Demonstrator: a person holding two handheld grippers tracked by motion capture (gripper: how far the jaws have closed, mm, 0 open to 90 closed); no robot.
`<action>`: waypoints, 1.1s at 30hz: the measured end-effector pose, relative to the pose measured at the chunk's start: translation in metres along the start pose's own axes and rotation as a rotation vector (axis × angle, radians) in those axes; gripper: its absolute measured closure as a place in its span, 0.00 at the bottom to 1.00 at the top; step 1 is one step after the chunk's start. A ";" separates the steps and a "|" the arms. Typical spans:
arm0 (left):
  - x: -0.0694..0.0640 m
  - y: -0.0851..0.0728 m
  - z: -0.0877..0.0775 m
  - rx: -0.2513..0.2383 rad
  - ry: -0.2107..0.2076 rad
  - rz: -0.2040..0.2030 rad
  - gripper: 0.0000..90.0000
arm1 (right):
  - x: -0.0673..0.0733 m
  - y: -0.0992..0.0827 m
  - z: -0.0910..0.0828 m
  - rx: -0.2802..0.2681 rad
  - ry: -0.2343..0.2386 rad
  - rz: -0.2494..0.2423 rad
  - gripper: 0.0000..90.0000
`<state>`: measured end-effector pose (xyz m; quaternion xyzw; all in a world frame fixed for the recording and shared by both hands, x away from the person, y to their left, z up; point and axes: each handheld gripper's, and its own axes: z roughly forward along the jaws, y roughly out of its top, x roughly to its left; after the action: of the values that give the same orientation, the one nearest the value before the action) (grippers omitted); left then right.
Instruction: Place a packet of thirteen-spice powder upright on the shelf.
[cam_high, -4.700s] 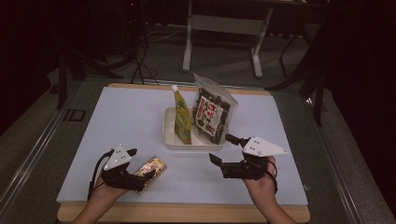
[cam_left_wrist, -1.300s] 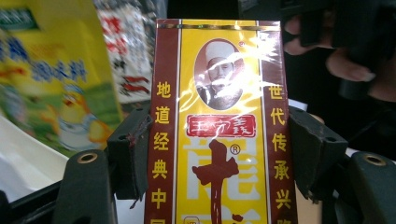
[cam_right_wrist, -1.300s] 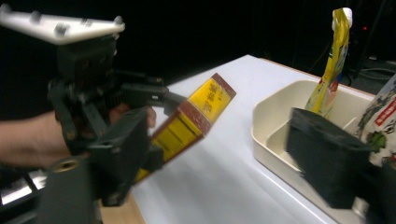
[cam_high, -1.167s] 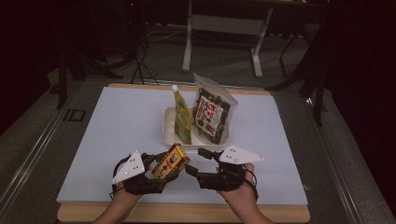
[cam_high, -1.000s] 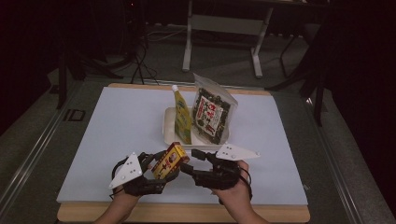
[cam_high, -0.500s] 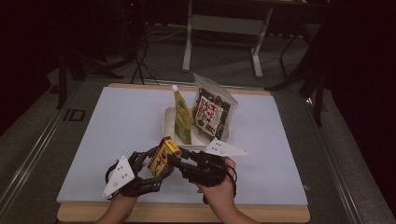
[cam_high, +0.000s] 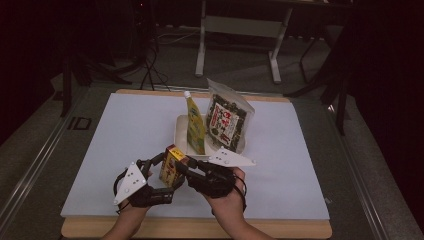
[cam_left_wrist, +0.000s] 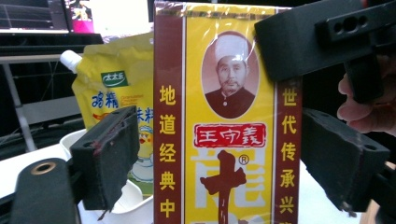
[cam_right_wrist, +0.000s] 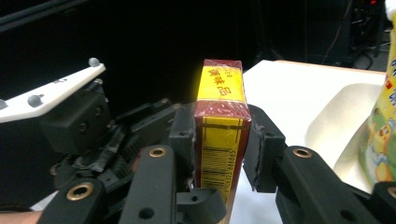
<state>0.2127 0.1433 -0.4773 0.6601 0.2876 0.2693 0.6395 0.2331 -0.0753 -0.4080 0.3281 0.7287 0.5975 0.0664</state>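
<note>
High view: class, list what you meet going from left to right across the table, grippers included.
Left gripper → yellow box → right gripper → yellow pouch → dark snack bag.

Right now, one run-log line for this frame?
stage: handover | seasoning box upright | right gripper shut on box, just closing | left gripper just opening, pads clear
</note>
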 end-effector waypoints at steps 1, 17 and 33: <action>0.000 0.000 0.000 0.005 0.010 0.001 0.16 | 0.000 0.000 0.001 -0.002 -0.010 -0.010 0.75; 0.017 -0.004 -0.020 0.047 0.175 -0.055 0.02 | -0.009 0.015 0.019 -0.106 -0.202 -0.124 0.75; 0.029 -0.017 -0.029 0.078 0.273 -0.065 0.02 | -0.027 0.028 0.052 -0.197 -0.428 -0.166 0.75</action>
<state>0.2110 0.1850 -0.4934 0.6322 0.4035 0.3241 0.5766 0.2908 -0.0452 -0.4044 0.3782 0.6607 0.5750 0.2997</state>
